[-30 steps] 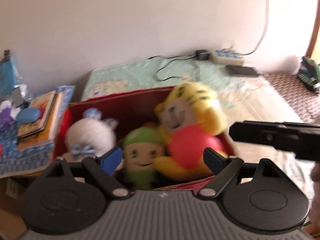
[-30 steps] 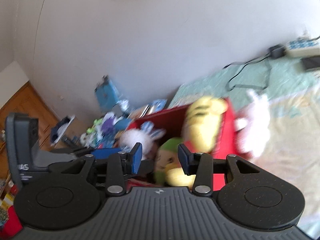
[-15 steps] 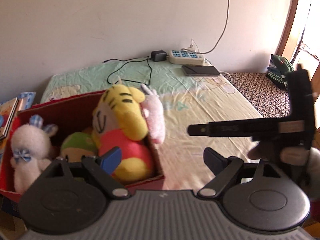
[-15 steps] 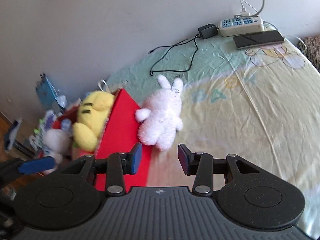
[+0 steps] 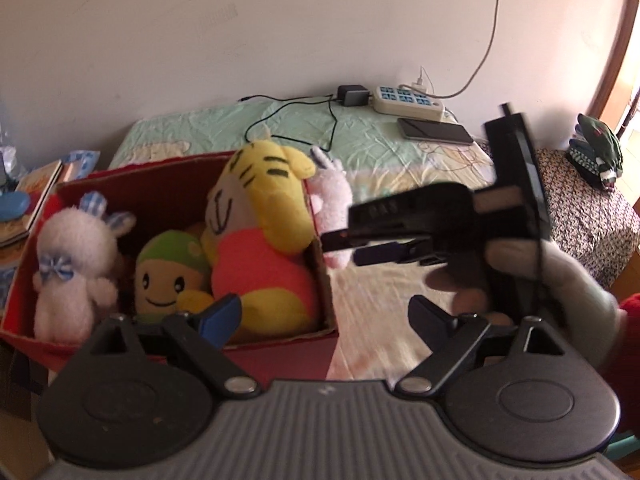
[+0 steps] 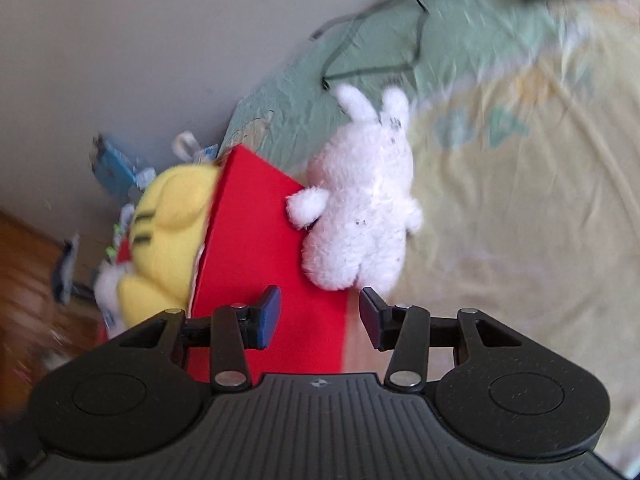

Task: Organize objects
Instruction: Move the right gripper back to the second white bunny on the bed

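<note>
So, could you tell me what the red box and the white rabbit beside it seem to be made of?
The red box looks like cardboard with a matte red outer face: its cut top edge shows brown and its walls are thin and flat. The white rabbit, lying on the bed sheet against the box's outer wall, looks like fluffy plush fabric with a fuzzy, curly pile, presumably soft-stuffed.

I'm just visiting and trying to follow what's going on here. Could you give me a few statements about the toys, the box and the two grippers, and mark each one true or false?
1. The yellow tiger sits inside the red box. True.
2. The white rabbit lies in the box. False: it lies on the bed sheet, against the box's outer wall.
3. The right gripper is open and empty. True.
4. The left gripper grips the green-capped doll. False: it is open, holding nothing.
5. A phone lies on the bed. True.
</note>
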`<state>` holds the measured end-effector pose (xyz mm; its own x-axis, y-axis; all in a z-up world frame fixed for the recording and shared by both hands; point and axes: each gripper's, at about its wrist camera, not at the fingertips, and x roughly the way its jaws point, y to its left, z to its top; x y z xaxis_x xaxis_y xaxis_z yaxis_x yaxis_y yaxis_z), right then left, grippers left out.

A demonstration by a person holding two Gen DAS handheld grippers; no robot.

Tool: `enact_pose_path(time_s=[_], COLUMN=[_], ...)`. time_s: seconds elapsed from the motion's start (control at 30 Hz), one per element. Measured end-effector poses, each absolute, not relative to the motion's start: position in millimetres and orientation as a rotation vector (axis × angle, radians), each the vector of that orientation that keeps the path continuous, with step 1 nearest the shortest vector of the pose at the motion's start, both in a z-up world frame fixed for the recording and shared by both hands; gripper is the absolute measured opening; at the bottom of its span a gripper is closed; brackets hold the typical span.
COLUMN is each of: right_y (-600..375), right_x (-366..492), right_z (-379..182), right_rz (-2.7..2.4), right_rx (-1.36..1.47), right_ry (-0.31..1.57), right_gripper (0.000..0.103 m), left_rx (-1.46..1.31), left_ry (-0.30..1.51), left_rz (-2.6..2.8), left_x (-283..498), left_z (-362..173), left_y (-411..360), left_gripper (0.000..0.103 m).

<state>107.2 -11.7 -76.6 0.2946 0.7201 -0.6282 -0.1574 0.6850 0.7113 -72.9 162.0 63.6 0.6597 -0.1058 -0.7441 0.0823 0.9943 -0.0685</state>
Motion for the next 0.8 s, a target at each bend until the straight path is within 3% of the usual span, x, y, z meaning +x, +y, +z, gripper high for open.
enact_pose_path(time_s=[0.17, 0.2, 0.23, 0.27, 0.57, 0.8], right_y=[-16, -16, -17, -18, -81, -144], right_x=[123, 125, 126, 125, 114, 114], right_z=[-100, -104, -105, -106, -98, -103], right_rz=[0.566, 0.567, 0.569, 0.578, 0.532, 0.406], right_rx=[0.763, 0.774, 0.77, 0.777, 0.771, 0.781], right_ry=[1.188, 1.197, 1.199, 1.199, 1.114, 1.082], right_gripper=[0.044, 0.04, 0.026, 0.024, 0.018, 0.022], left_rx=[-0.041, -0.043, -0.045, -0.046, -0.025, -0.024], left_ry=[0.838, 0.837, 0.833, 0.829, 0.778, 0.822], left_rz=[-0.104, -0.106, -0.11, -0.113, -0.234, -0.309], left_x=[-72, -71, -70, -69, -52, -11], left_z=[64, 63, 64, 64, 71, 53], left_y=[158, 157, 156, 154, 126, 92], left_gripper=[0.09, 0.09, 0.09, 0.09, 0.09, 0.09])
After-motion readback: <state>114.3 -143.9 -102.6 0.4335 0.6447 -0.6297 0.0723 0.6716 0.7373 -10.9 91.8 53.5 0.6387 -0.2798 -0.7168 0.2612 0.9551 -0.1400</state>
